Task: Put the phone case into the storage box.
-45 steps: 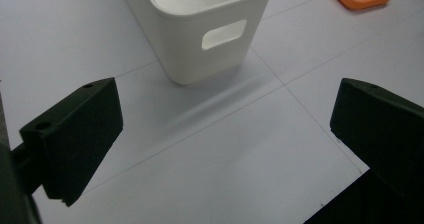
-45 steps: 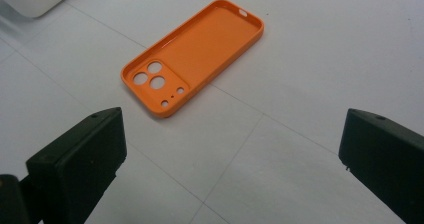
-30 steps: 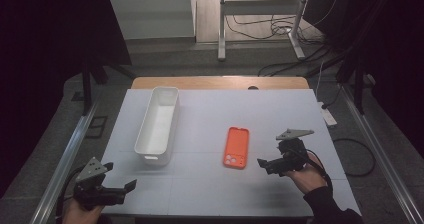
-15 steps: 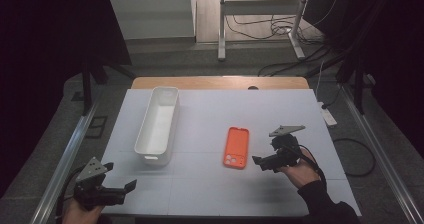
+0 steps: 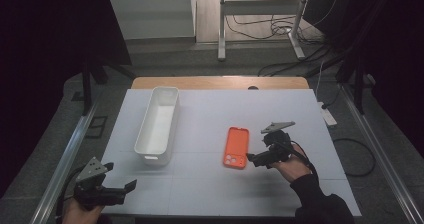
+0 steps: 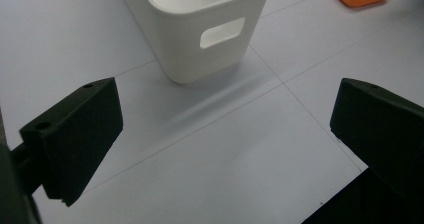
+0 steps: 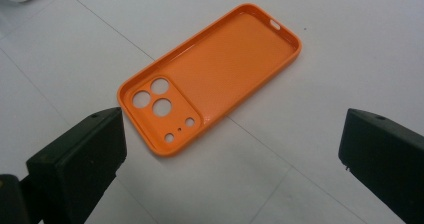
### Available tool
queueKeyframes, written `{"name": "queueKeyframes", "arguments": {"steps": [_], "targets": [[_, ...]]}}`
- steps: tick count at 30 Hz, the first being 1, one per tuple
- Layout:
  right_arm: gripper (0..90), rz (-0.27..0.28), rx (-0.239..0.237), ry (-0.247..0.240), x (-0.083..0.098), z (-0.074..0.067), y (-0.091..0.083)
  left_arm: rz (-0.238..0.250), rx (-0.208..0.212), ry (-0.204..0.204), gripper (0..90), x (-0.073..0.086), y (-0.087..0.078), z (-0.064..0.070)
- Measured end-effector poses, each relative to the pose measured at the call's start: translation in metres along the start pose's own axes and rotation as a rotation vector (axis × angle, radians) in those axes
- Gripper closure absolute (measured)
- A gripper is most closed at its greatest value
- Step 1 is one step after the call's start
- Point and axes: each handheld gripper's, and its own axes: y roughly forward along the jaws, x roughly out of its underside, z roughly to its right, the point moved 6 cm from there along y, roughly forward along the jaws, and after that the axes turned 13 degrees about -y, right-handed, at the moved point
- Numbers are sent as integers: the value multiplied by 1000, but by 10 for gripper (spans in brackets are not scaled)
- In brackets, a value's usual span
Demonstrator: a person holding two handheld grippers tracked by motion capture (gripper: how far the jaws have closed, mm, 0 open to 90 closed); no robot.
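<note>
An orange phone case (image 5: 236, 147) lies flat on the white table, hollow side up, with its camera holes at the near end. In the right gripper view the phone case (image 7: 210, 76) sits just ahead of the jaws. My right gripper (image 5: 252, 159) is open, low over the table, just right of the case's near end and apart from it. A long white bin (image 5: 158, 123) stands left of centre; its handle end (image 6: 200, 29) faces my left gripper. My left gripper (image 5: 127, 188) is open near the table's front left corner, with nothing between its fingers.
The white table (image 5: 210, 114) has a wooden strip along its far edge. A white power strip (image 5: 328, 116) lies off the table's right side. Metal rails run along both sides, and cables lie on the floor beyond.
My right gripper has moved left and forward, closer to the phone case's near end. The left gripper has stayed about where it was.
</note>
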Motion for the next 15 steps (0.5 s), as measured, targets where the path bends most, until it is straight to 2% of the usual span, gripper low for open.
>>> {"name": "queueKeyframes", "arguments": {"steps": [15], "targets": [[0, -24, -9, -15, -11, 0, 20, -1, 0, 4, 12, 0, 0, 0]]}}
